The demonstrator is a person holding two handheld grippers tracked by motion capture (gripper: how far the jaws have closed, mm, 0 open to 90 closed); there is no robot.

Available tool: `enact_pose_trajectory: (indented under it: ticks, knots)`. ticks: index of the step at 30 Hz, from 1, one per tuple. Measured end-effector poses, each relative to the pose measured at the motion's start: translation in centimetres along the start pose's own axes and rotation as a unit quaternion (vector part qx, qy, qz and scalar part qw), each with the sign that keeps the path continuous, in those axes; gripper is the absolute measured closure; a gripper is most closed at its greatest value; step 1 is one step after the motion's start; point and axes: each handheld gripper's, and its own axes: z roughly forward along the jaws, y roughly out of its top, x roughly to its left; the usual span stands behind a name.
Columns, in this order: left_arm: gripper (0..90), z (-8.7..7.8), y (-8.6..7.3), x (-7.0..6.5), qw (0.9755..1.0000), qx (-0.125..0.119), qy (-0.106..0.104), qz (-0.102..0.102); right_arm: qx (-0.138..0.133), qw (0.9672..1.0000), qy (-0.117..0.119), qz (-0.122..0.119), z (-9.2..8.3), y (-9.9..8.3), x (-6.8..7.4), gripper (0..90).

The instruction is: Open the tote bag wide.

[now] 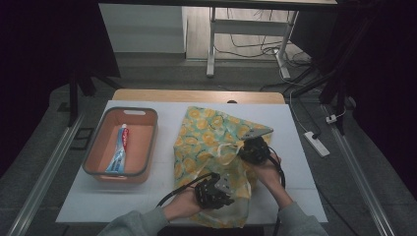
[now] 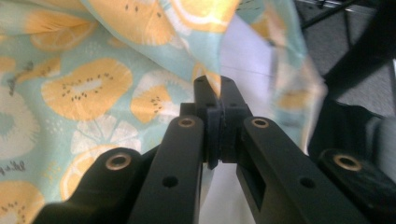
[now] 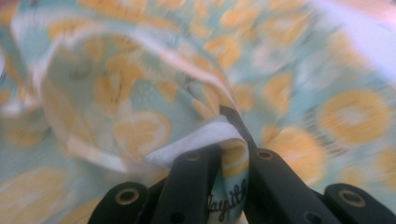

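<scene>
In the high view, a fruit-print cloth bag (image 1: 211,147) is seen on the table (image 1: 162,191), held by the left gripper (image 1: 223,189) and the right gripper (image 1: 246,147).

In the left gripper view, the jaws are clamped on the bag's edge.

In the right gripper view, a fold of the bag is pinched between the jaws.

On the table (image 1: 295,147), right of the basin (image 1: 101,142): a drawstring bag (image 1: 206,132). In the basin: 1 toothpaste tube (image 1: 119,147). At the bag's near edge: the left gripper (image 1: 223,189). At its right side, farther back: the right gripper (image 1: 243,150).
</scene>
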Motion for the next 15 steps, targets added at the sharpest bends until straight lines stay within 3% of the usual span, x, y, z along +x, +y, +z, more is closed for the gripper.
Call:
enact_pose_trajectory:
  ticks: [3,5,6,8,12,13,15]
  knots:
    - [88.3,-1.2,-0.2,-0.9,0.9997,-0.013,-0.009,0.02,-0.023,0.9995,-0.018,0.012,-1.4,1.0,-0.9,88.5]
    - [88.3,-1.9,-0.4,-1.3,0.9991,-0.02,-0.029,0.026,-0.045,0.9978,-0.038,0.029,-2.5,1.8,-1.9,88.4]
    - [88.3,-2.2,-0.6,-1.5,0.999,-0.023,-0.025,0.029,-0.045,0.9978,-0.038,0.029,-2.5,1.8,-1.9,88.4]
    - [88.3,-2.9,-0.8,-1.9,0.9991,-0.025,0.002,0.035,-0.052,0.9969,-0.039,0.043,-2.8,2.0,-2.7,88.4]
    - [87.6,-4.2,-1.7,-0.9,0.9991,-0.041,0.003,0.014,-0.044,0.9966,-0.047,0.052,-2.4,1.6,-3.3,88.5]
    - [84.3,-4.5,-2.0,-0.7,0.999,-0.044,0.006,0.007,-0.042,0.9966,-0.047,0.052,-2.2,1.4,-3.3,88.4]
    - [66.7,-5.3,-2.3,-0.4,0.9979,-0.058,0.026,-0.008,-0.041,0.9967,-0.039,0.058,-1.9,1.1,-3.3,88.5]
